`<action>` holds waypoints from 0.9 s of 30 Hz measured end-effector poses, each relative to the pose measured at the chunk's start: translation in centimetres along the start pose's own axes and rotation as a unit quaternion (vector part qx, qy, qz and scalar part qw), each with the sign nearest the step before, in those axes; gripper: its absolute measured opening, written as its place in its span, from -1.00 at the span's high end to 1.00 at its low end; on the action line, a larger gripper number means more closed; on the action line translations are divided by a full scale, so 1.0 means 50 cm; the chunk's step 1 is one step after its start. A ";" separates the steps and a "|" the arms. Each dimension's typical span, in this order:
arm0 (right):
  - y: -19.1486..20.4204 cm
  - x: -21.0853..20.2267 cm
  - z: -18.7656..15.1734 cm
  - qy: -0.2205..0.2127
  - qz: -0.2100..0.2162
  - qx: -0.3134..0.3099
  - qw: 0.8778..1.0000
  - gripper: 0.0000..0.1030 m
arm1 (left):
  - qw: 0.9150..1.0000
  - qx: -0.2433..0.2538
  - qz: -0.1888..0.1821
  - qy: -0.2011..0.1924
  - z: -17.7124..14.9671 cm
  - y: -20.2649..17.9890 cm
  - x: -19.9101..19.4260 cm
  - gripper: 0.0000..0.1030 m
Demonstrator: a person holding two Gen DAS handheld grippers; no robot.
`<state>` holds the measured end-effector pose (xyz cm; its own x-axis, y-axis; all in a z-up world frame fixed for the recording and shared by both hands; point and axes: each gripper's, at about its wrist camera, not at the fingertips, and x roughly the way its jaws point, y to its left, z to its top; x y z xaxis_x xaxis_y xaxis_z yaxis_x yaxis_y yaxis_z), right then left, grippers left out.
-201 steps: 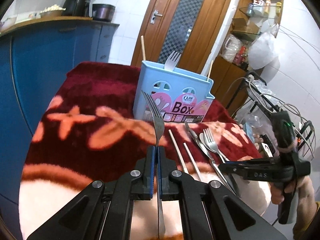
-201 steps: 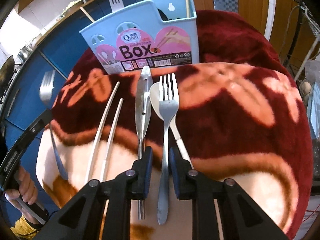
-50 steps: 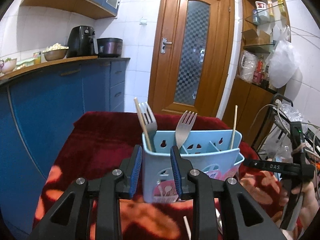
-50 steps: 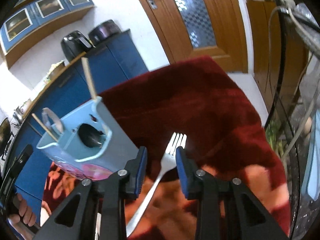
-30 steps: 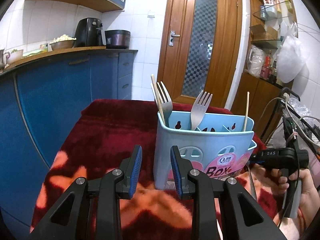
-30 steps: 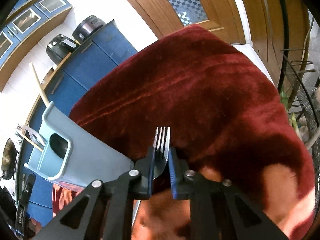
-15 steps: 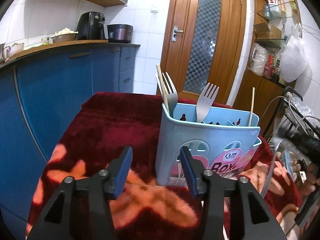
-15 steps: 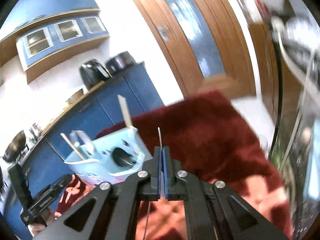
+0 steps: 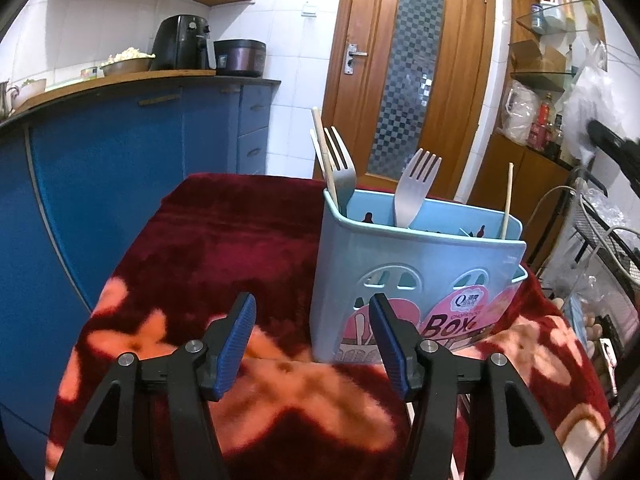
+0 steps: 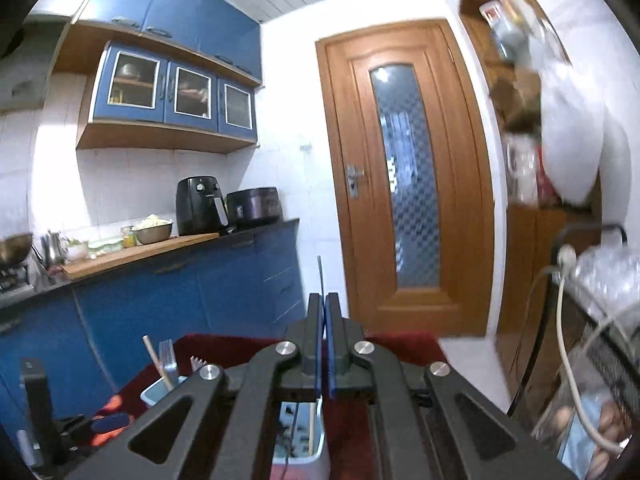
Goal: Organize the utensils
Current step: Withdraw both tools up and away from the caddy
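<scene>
A light blue utensil box (image 9: 416, 280) stands on the red blanket and holds two forks (image 9: 414, 188) and wooden chopsticks (image 9: 508, 198). My left gripper (image 9: 312, 320) is open and empty, low in front of the box's left corner. My right gripper (image 10: 323, 312) is shut on a fork (image 10: 320, 276) seen edge-on, held upright high above the box (image 10: 160, 392), whose right compartment lies below the jaws. The left gripper also shows in the right wrist view (image 10: 100, 424).
A red and orange floral blanket (image 9: 224, 240) covers the table. Blue kitchen cabinets (image 9: 120, 152) stand to the left, a wooden door (image 9: 412, 72) behind. A wire rack (image 9: 600, 248) with cables sits at the right. Other utensils on the table are out of view.
My right gripper has closed on a fork, lifted it and turned it upright above the box. My left gripper has opened wider and drawn back from the box.
</scene>
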<state>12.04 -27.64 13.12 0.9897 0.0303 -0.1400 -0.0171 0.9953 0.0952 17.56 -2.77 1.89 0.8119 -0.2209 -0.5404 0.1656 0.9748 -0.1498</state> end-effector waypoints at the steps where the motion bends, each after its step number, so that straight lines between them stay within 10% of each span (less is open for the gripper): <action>1: 0.008 0.007 -0.001 -0.004 -0.004 -0.009 1.000 0.94 | 1.000 0.000 -0.001 -0.001 -0.001 -0.001 0.000 -0.17; 7: 0.044 0.037 -0.019 -0.021 -0.021 -0.058 0.998 0.94 | 1.000 0.001 -0.008 -0.001 -0.008 -0.006 0.002 -0.17; 18: 0.044 0.095 -0.098 0.095 0.040 -0.030 0.994 0.91 | 1.000 0.003 -0.016 0.002 -0.009 -0.008 0.003 -0.17; 27: 0.019 0.049 -0.095 0.092 0.063 0.024 0.993 0.29 | 1.000 0.007 -0.018 -0.003 -0.005 -0.017 -0.020 -0.17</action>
<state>13.79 -26.18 8.17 0.9373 0.1744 -0.3018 -0.1275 0.9774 0.1689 16.46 -3.39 2.38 0.8089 -0.2557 -0.5294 0.2027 0.9665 -0.1572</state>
